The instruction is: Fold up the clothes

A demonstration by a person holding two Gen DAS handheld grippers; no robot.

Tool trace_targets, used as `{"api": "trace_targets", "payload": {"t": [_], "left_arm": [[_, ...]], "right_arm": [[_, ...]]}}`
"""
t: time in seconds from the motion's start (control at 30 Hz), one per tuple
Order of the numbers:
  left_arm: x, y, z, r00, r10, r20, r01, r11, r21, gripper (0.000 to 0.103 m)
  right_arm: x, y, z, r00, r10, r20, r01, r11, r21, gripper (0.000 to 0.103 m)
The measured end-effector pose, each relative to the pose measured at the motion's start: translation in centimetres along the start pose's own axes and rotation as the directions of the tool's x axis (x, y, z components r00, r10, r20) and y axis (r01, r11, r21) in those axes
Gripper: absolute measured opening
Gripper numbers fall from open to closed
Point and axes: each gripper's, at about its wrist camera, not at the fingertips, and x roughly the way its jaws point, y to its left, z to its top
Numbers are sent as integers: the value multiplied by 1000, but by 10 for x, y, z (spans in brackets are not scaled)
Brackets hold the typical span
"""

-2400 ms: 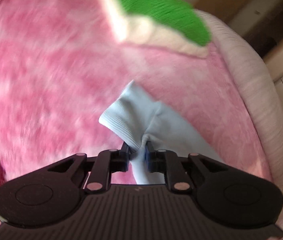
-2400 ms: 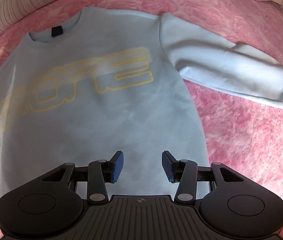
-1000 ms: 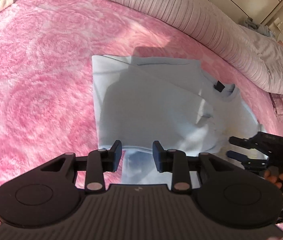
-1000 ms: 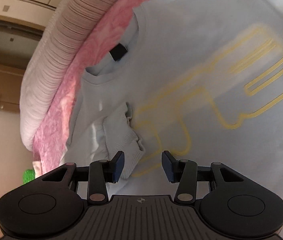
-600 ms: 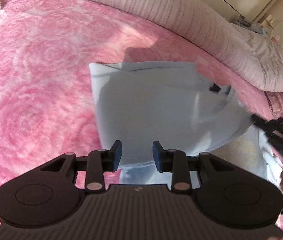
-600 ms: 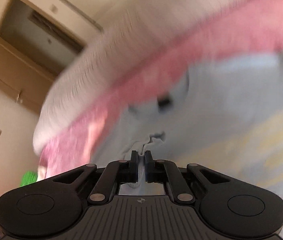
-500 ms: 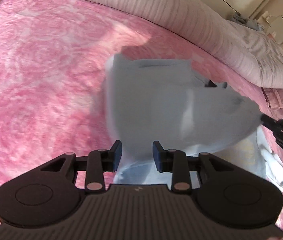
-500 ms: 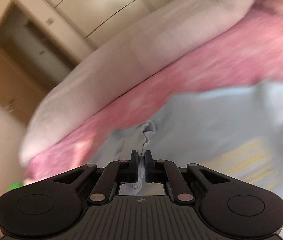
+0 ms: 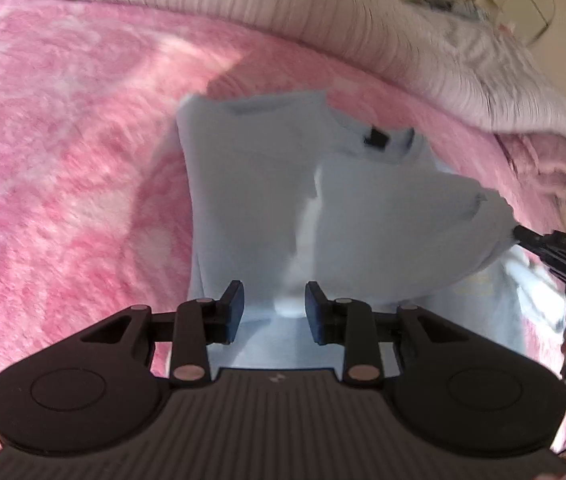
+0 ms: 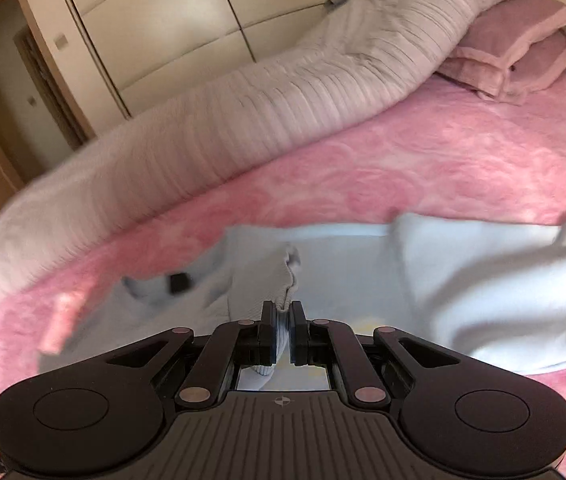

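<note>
From the left wrist view, the left gripper (image 9: 274, 308) hung with fingers spread and empty above the pale blue sweatshirt (image 9: 243, 208) on the pink blanket (image 9: 63, 160), one side already folded inward. From the right wrist view, the right gripper (image 10: 281, 322) pinched the ribbed cuff (image 10: 279, 280), lifted off the sweatshirt. By my reckoning most folding remained.

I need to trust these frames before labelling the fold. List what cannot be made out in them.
- Yellow print on the light blue sweatshirt: left wrist view, covered by the lifted fabric; only a sliver shows.
- Ribbed cuff: right wrist view, its end is hidden between the shut right gripper fingers.
- Black neck label: both views, blurred, unreadable.
- Left gripper: whether its open fingers touch cloth is unclear.
</note>
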Motion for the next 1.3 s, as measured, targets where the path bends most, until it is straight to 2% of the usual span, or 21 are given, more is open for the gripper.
{"api": "trace_targets", "payload": {"t": [0.07,0.13,0.27,0.33,0.4,0.47,0.5,0.57,0.6,0.67,0.83,0.87,1.03,1.17,1.23,1.3], "left_arm": [[5,-3,-4,999,47,-13,-47,998,35,27],[5,-8,-9,995,96,-14,-94,991,98,27],[2,-11,-16,975,222,0,-216,950,227,28],[4,-11,-18,969,247,0,-237,930,280,29],[11,-13,-19,966,260,-2,-244,907,345,28],[19,-17,-22,961,275,10,-255,876,410,28],[22,-18,-23,957,288,20,-268,860,434,23],[24,-17,-22,957,286,39,-275,861,428,12],[24,-16,-21,958,283,49,-277,864,420,9],[20,-13,-19,959,274,75,-282,878,387,7],[16,-1,-14,959,267,94,-283,915,288,7],[19,-1,-15,957,275,89,-289,911,293,7],[27,-11,-20,948,309,79,-313,856,411,9],[21,-15,-16,946,323,39,-300,819,488,14],[10,-16,-10,946,322,32,-298,829,473,19],[-3,-19,-3,949,312,35,-295,847,443,19]], "right_arm": [[17,-13,-4,995,-25,-101,28,999,35,4],[25,-20,-7,990,-25,-142,31,999,43,4],[38,-34,-11,976,-18,-219,47,991,128,5],[40,-45,-13,974,20,-228,32,974,223,13],[42,-55,-13,972,52,-228,24,947,319,32],[46,-67,-13,971,83,-226,18,911,412,42],[49,-70,-12,970,79,-230,29,900,434,42],[53,-73,-12,970,84,-228,28,893,450,42],[54,-73,-12,972,82,-219,24,898,440,35],[54,-68,-9,971,47,-235,45,928,371,5],[26,-51,-7,989,21,-145,14,971,239,5],[21,-48,-7,991,12,-130,16,977,213,5],[37,-48,-30,974,-71,-215,103,984,146,5],[31,-41,-23,973,-106,-207,127,988,89,6],[26,-38,-17,971,-124,-204,140,988,67,10],[19,-32,-12,970,-183,-161,187,982,10,13]]}}
